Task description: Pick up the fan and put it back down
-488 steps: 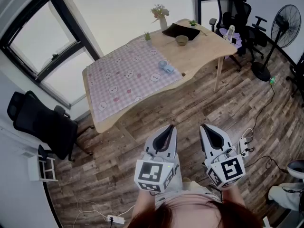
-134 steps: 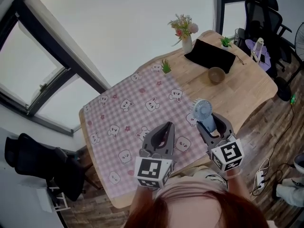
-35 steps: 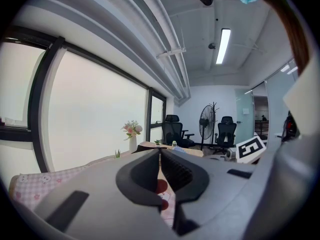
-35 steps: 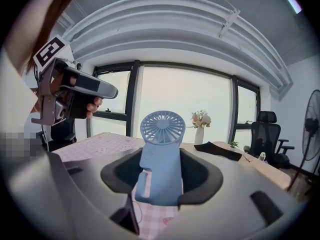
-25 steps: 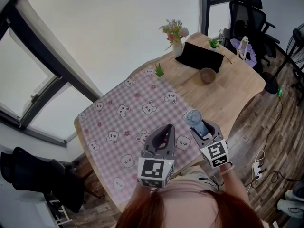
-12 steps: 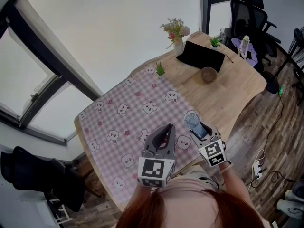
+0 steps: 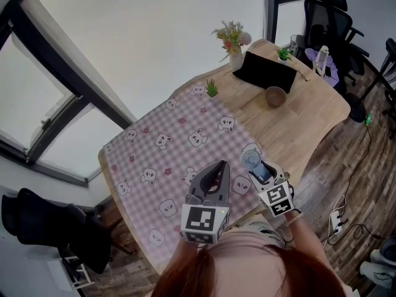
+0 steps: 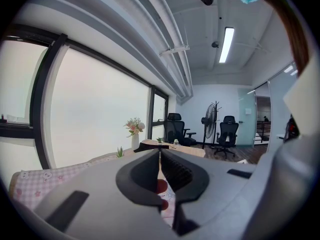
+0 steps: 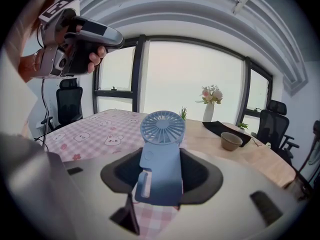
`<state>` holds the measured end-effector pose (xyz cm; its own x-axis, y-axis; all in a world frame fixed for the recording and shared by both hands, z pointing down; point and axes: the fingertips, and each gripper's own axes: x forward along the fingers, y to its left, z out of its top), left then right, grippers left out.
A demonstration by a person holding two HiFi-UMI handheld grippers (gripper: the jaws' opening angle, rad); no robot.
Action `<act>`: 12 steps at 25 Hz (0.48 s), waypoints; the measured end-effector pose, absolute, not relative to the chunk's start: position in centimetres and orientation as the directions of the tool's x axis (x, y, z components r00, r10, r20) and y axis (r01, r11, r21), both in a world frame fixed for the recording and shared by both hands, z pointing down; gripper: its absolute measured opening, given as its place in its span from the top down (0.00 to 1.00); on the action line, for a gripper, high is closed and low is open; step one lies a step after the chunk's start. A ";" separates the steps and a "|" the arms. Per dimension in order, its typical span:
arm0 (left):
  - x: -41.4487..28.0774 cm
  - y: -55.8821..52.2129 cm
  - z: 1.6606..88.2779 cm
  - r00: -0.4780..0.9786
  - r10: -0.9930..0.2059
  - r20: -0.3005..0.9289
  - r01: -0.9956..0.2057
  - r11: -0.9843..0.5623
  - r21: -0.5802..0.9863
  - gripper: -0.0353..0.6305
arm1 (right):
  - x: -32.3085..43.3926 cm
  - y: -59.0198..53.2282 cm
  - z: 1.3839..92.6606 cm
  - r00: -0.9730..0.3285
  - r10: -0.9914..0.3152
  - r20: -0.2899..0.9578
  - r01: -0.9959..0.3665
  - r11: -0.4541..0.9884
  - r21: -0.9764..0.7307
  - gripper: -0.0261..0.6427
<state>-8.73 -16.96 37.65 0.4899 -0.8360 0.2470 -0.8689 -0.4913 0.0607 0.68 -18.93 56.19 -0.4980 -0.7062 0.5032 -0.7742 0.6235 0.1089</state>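
A small light-blue handheld fan (image 9: 161, 156) stands upright between the jaws of my right gripper (image 9: 162, 176), which is shut on its handle. In the head view the fan's round head (image 7: 250, 160) pokes out of the right gripper (image 7: 260, 171) just above the near edge of the pink checked tablecloth (image 7: 167, 147). My left gripper (image 7: 213, 177) hangs to the left of it, its jaws shut and nothing between them. The left gripper view shows its jaws (image 8: 160, 176) pressed together. The left gripper (image 9: 80, 34) also appears at the upper left of the right gripper view.
The wooden table (image 7: 303, 125) carries a brown bowl (image 7: 275, 96), a black mat (image 7: 266, 72), a vase of flowers (image 7: 234, 45) and a small green plant (image 7: 212, 90) at its far side. Black office chairs (image 7: 328, 11) stand beyond the table.
My right gripper has sunk toward the table with the fan still in it. The left gripper has stayed where it was.
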 end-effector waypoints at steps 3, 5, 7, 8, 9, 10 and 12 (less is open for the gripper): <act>-8.9 -17.1 37.8 0.483 -0.838 0.255 -0.872 -0.486 0.054 0.92 | 0.6 -18.9 57.0 -0.495 -0.697 0.519 -0.775 0.624 0.099 0.64; -9.0 -17.2 37.9 0.475 -0.838 0.266 -0.875 -0.481 0.049 0.92 | 0.6 -18.9 57.4 -0.494 -0.691 0.528 -0.775 0.625 0.092 0.64; -9.0 -17.2 38.1 0.477 -0.837 0.270 -0.875 -0.481 0.055 0.92 | 0.7 -18.8 57.8 -0.492 -0.686 0.537 -0.776 0.625 0.088 0.64; -8.9 -17.2 38.2 0.477 -0.836 0.272 -0.875 -0.481 0.057 0.92 | 0.7 -18.8 58.1 -0.490 -0.683 0.542 -0.775 0.626 0.087 0.64; -8.9 -17.2 38.2 0.477 -0.836 0.272 -0.875 -0.480 0.058 0.92 | 0.7 -18.7 58.3 -0.489 -0.680 0.547 -0.775 0.626 0.086 0.64; -8.9 -17.2 38.2 0.477 -0.836 0.272 -0.875 -0.480 0.061 0.92 | 0.8 -18.8 58.6 -0.487 -0.677 0.552 -0.774 0.627 0.085 0.64; -9.0 -17.4 38.3 0.479 -0.835 0.272 -0.875 -0.480 0.069 0.92 | 0.8 -18.8 59.1 -0.485 -0.669 0.563 -0.773 0.629 0.082 0.64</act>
